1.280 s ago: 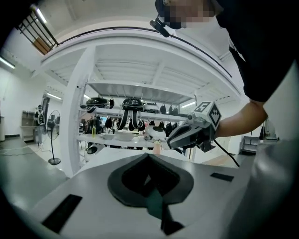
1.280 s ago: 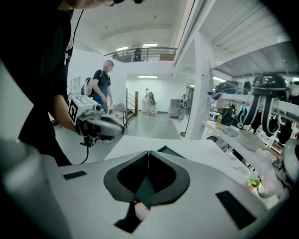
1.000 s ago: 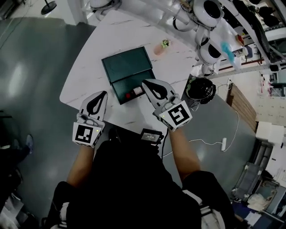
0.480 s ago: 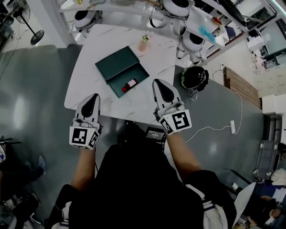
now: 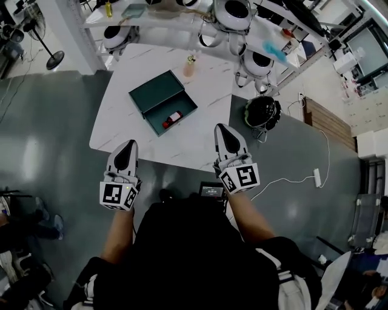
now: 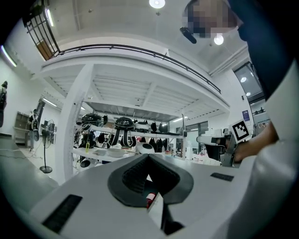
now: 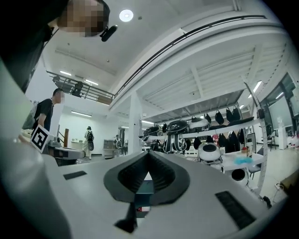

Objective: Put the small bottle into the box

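Observation:
The dark green box (image 5: 159,97) lies open on the white table (image 5: 121,121), its lid tipped back. The small bottle (image 5: 172,119), red with a white end, lies in the box's tray. Both grippers hover at the table's near edge, short of the box and pointing toward it. My left gripper (image 5: 131,144) is shut and empty. My right gripper (image 5: 220,128) is also shut, with nothing in it. In the left gripper view a sliver of the bottle (image 6: 150,200) shows below the closed jaws. The right gripper view shows the box (image 7: 144,189) there.
A pinkish bottle (image 5: 190,65) stands near the table's far edge. A black helmet (image 5: 262,112) sits right of the table, and shelves with white helmets (image 5: 233,11) run behind it. A cable and power strip (image 5: 316,177) lie on the grey floor. A fan (image 5: 56,59) stands at the left.
Both grippers have drawn back from the box toward the person. The right one left the tray where the bottle lies. The head view now takes in more of the table.

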Demonstrator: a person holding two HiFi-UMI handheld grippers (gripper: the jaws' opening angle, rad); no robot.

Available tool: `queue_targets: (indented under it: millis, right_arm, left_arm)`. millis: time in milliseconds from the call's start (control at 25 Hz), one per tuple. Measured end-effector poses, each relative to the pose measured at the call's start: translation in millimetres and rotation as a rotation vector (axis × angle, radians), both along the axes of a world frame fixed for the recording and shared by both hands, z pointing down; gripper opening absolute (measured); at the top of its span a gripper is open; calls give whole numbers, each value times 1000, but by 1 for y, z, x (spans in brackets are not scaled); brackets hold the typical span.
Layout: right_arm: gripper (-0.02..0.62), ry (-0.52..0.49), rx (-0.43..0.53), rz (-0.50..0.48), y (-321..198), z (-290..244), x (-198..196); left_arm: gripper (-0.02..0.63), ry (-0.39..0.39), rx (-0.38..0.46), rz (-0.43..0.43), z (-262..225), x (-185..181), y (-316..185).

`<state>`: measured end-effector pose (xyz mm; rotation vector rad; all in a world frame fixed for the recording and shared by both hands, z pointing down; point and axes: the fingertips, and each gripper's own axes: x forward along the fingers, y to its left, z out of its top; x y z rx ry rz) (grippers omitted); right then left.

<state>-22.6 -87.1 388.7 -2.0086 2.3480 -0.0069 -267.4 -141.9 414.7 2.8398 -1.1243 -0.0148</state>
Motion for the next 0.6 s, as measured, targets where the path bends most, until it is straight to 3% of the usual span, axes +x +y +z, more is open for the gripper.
queue_targets:
  millis: [600]
  right_arm:
    - [31, -46, -35, -145, 27, 26, 23]
  left_arm:
    - [15, -33, -27, -168, 11, 29, 56]
